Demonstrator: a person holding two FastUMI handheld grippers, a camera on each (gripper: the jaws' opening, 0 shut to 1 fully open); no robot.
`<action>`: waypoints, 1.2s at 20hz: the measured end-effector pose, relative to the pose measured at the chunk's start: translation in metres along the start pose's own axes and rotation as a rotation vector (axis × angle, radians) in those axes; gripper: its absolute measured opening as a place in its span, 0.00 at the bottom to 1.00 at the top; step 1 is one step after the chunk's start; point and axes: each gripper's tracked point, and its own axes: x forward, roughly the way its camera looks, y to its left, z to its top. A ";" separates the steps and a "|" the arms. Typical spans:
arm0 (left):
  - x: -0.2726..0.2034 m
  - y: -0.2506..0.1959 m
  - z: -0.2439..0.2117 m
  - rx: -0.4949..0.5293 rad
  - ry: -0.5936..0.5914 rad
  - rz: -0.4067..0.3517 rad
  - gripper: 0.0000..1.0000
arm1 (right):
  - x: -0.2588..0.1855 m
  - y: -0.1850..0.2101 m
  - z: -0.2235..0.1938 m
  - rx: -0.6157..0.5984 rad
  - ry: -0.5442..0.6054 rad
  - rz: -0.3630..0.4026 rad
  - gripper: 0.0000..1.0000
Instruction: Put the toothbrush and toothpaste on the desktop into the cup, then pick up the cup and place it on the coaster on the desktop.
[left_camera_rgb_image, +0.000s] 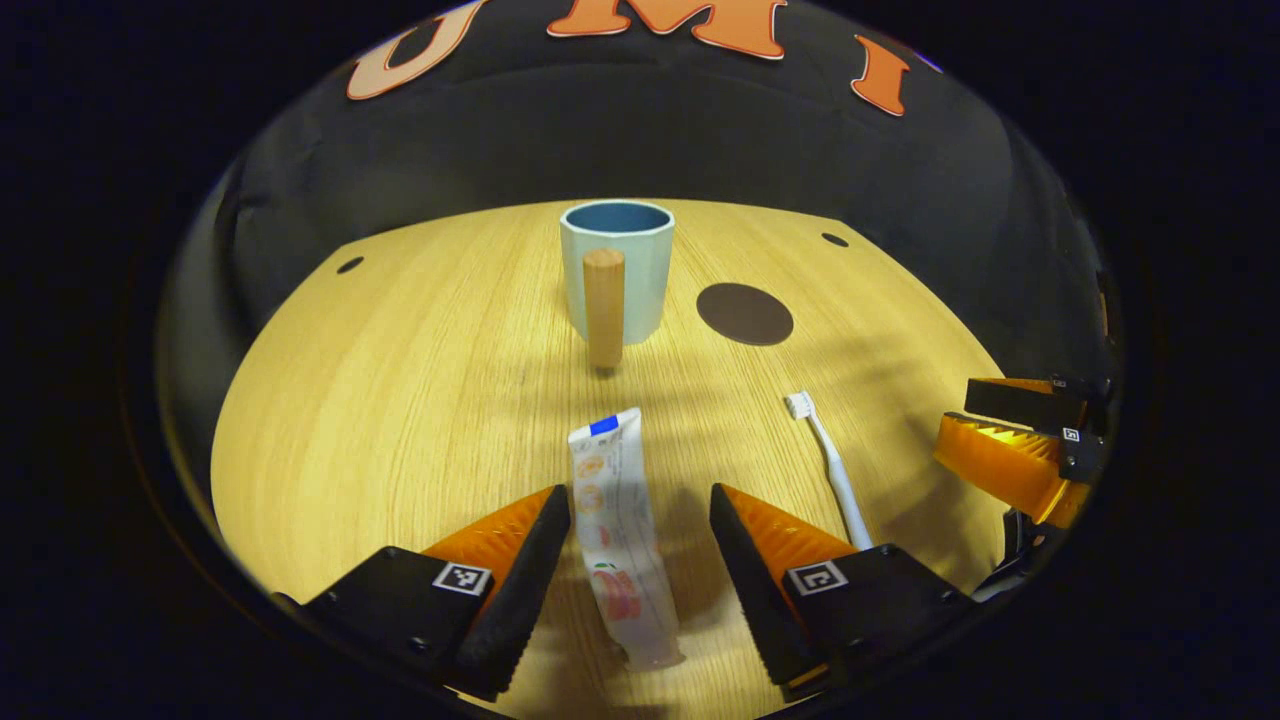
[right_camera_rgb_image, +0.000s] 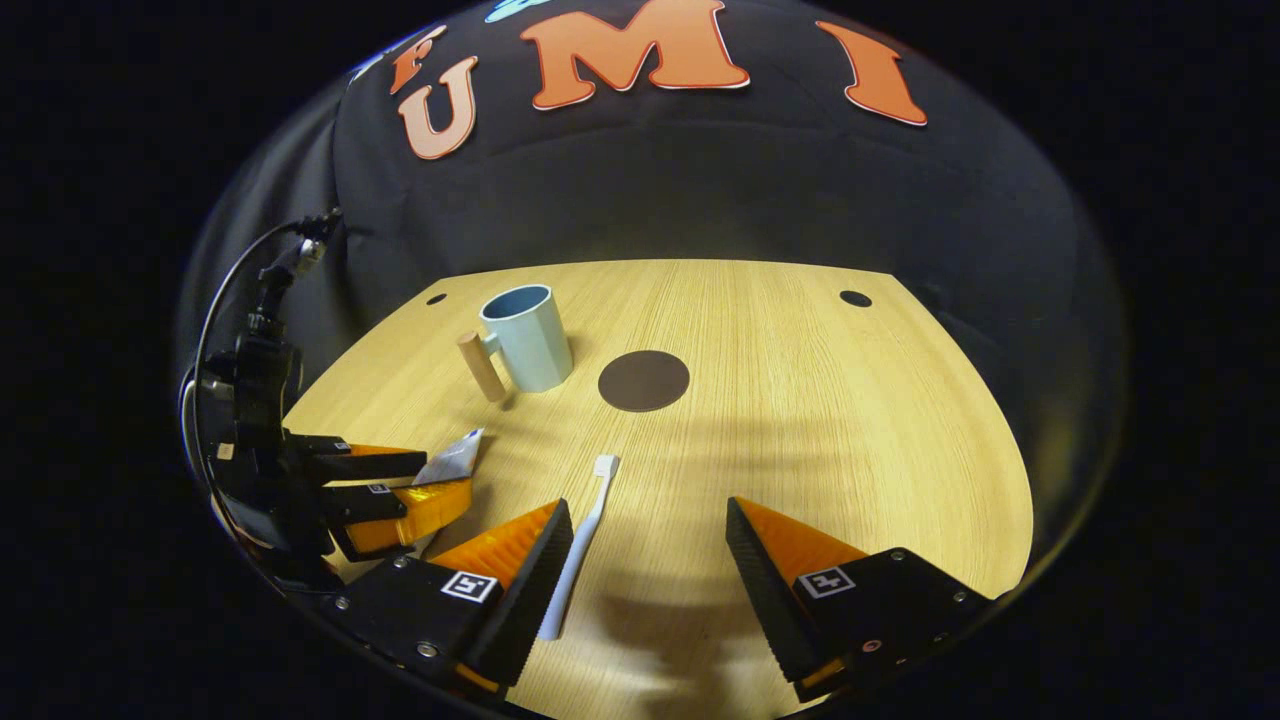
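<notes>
Toothpaste (left_camera_rgb_image: 620, 535) is lying flat on the wooden desktop (left_camera_rgb_image: 400, 380), running lengthwise between the spread fingers of the left gripper (left_camera_rgb_image: 640, 560), its crimped end pointing toward the cup. Neither finger is touching the tube; the jaws are standing wide with clear wood showing on either side of it. Judging by that, the first step is in hand: the left gripper is lining up on the toothpaste and has not yet closed. The next move is calling for a descent until the fingers are bracketing the tube, then a squeeze across its narrow width, and a lift toward the cup.

Just to the side, the toothbrush (right_camera_rgb_image: 580, 545) is lying with its bristled head pointing away toward the coaster. In the right gripper view it is sitting close against the inner face of the left-hand finger of the right gripper (right_camera_rgb_image: 650, 565), whose jaws are also gaping wide and gripping nothing; that gripper would need shifting sideways to centre the handle.

Farther out, the pale blue cup (left_camera_rgb_image: 617, 270) is standing upright and empty near the back of the desktop, its wooden handle (left_camera_rgb_image: 604, 308) facing the left gripper. The dark round coaster (left_camera_rgb_image: 745, 313) is lying bare just beside the cup.
</notes>
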 end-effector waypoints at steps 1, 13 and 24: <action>0.006 0.000 -0.004 -0.010 0.017 -0.005 0.87 | 0.001 0.001 0.000 0.000 0.001 0.001 0.93; -0.001 -0.007 -0.007 -0.023 0.048 -0.073 0.18 | 0.011 0.007 -0.008 -0.010 0.033 -0.001 0.93; -0.003 0.003 0.009 -0.011 -0.097 -0.024 0.16 | 0.019 0.032 -0.024 -0.035 0.105 0.037 0.86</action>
